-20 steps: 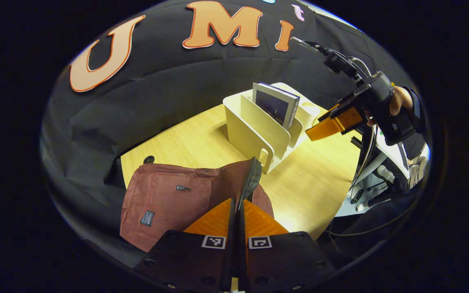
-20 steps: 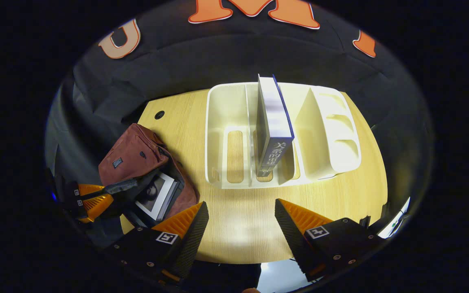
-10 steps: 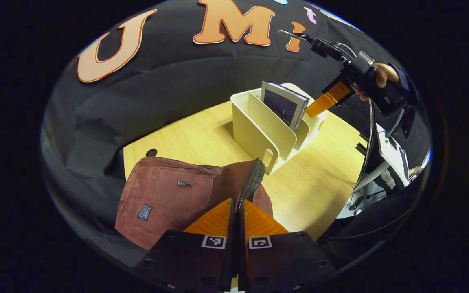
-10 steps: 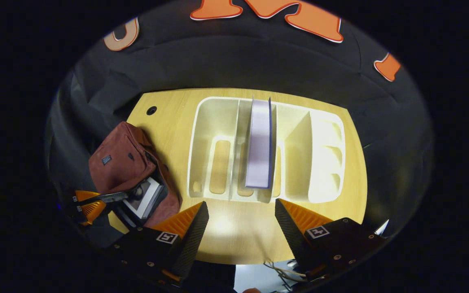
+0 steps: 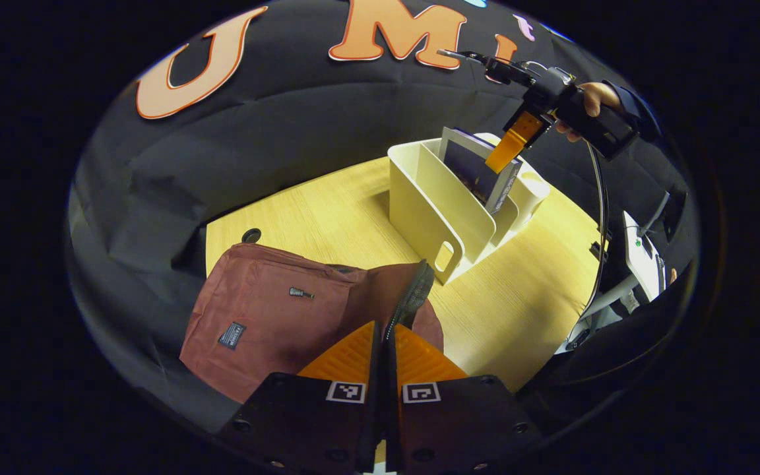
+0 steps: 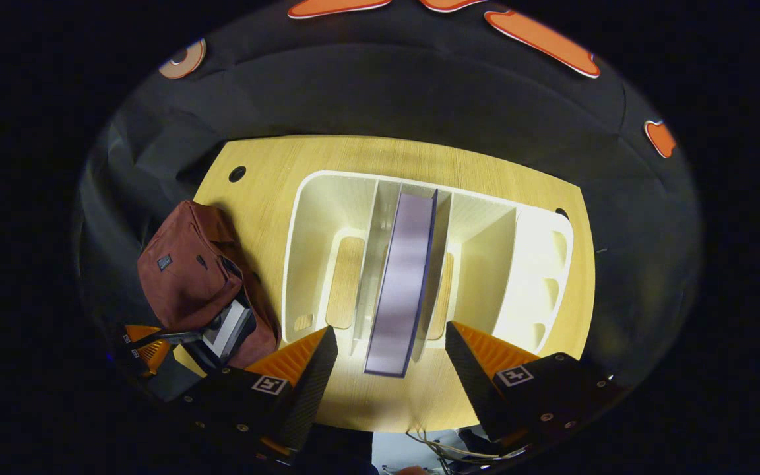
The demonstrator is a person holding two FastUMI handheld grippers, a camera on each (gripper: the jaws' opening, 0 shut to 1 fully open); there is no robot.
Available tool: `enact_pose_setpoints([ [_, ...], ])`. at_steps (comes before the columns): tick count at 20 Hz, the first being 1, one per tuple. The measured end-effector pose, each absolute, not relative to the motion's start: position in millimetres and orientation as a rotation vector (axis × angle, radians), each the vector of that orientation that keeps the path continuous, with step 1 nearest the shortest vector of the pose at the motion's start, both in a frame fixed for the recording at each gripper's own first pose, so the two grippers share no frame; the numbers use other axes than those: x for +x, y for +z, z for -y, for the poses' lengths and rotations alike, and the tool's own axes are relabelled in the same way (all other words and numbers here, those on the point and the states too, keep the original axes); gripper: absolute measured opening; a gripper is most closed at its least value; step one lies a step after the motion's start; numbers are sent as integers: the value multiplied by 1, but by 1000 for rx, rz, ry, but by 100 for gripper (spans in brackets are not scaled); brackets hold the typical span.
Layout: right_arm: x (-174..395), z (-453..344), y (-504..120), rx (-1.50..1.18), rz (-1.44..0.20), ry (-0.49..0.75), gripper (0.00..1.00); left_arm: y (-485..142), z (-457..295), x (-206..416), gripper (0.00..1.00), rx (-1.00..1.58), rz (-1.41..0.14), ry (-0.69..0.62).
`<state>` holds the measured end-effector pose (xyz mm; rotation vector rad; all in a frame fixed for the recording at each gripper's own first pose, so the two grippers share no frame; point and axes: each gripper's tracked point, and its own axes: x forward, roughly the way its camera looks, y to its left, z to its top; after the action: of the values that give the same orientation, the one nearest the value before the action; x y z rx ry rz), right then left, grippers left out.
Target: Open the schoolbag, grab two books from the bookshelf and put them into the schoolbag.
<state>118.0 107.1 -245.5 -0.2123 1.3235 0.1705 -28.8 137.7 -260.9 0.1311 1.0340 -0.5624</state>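
Overhead, right hand-held gripper [image 6: 391,343] gapes above book [image 6: 401,284] — left hand-held gripper [image 5: 385,340] pinches schoolbag [image 5: 268,316] edge.

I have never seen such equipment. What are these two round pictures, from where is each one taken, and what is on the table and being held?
A person holds a two-finger gripper in each hand; each carries a camera looking along its fingers. In the left gripper view, the left gripper is shut on the edge of the open schoolbag, which lies on the wooden table. The right gripper view looks down: the right gripper is open above the book standing in the white bookshelf. Another book is already in the bag.
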Motion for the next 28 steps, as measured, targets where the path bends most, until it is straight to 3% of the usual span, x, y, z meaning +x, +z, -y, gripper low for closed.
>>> enact_pose_setpoints([
  [8, 146, -112, -270, -215, -1380, 168, 98, -267, -139, -28, 6, 108, -1059, -507],
  [17, 150, -116, -283, -199, -1410, 126, 49, -269, -140, -24, 6, 113, -1062, -501],
  [23, 144, -107, -276, -181, -1429, 77, 37, -268, -143, -23, 7, 114, -1054, -517],
  [28, 129, -104, -249, -137, -1410, 65, 36, -267, -145, -23, 7, 107, -1044, -540],
])
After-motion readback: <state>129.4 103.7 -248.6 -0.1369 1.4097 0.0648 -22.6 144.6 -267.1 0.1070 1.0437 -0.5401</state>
